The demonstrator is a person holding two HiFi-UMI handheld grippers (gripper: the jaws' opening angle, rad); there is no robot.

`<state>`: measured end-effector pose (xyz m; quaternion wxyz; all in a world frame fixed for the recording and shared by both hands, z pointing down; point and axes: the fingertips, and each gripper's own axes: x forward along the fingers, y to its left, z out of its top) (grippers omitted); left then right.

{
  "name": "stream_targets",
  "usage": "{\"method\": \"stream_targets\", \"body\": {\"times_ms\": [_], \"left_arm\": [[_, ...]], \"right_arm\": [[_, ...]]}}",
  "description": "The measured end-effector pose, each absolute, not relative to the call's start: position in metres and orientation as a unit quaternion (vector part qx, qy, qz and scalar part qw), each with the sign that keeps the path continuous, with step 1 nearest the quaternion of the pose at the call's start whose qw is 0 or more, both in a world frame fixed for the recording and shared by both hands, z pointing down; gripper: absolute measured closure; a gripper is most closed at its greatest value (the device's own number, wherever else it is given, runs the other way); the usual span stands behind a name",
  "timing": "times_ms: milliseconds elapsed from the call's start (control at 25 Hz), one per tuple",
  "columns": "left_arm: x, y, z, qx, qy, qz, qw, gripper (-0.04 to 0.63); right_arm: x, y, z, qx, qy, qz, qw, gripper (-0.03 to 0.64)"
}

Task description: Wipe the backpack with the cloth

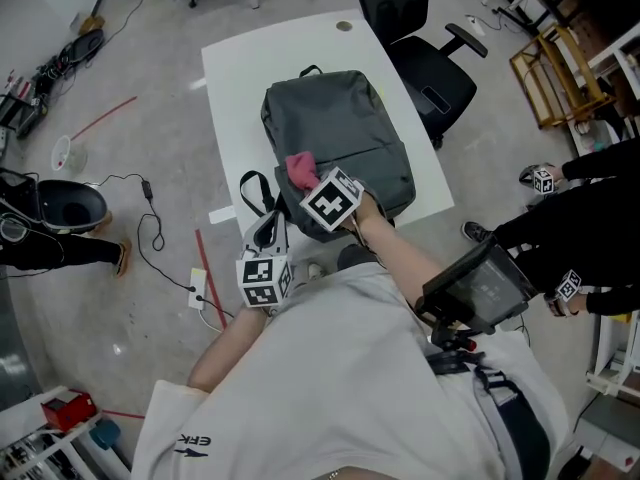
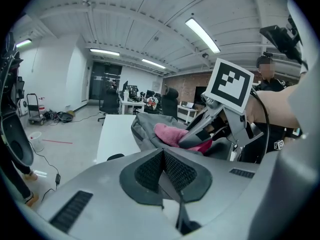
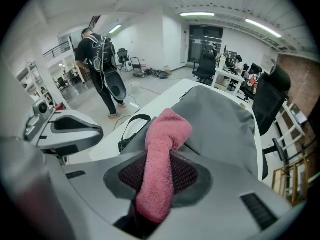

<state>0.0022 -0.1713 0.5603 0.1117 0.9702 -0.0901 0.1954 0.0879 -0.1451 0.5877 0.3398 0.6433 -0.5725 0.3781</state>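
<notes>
Pinching the cloth point(image 3: 167, 129) in my right tool point(image 3: 157, 173) against the backpack point(image 3: 220, 124), I judge wiping is in hand; next, a sweep across. Left tool point(image 2: 162, 170): pressed together, empty.

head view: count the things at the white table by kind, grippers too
backpack: 1
pink cloth: 1
grippers: 2, the left gripper and the right gripper
total: 4

Open-plan office-lab. Concrete floor point(image 1: 150, 138); white table point(image 1: 235, 78) at 12 o'clock; black swivel chair point(image 1: 430, 63) at 1 o'clock; floor cables point(image 1: 150, 230) at 9 o'clock; ceiling strip lights point(image 2: 202, 34); desk rows point(image 2: 131, 103).
</notes>
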Motion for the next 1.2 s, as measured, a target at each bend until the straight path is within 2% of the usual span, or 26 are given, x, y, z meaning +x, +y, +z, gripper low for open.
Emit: {"method": "stream_targets", "body": {"times_ms": [280,520,920,1200], "left_arm": [[0.004,-0.166,0.561,0.971,-0.083,0.199,0.105,0.592],[0.013,-0.158,0.564,0.971,-0.074,0.201,0.107,0.592],[0.011,-0.154,0.566,0.969,-0.076,0.206,0.111,0.592],[0.005,-0.149,0.567,0.969,-0.074,0.206,0.111,0.592]], "right_arm": [[0.109,-0.121,0.602,0.637,-0.55,0.382,0.383,0.499],[0.146,-0.087,0.61,0.652,-0.516,0.399,0.387,0.499],[0.178,-0.061,0.603,0.692,-0.474,0.414,0.353,0.499],[0.156,-0.064,0.591,0.693,-0.488,0.415,0.331,0.499]]}}
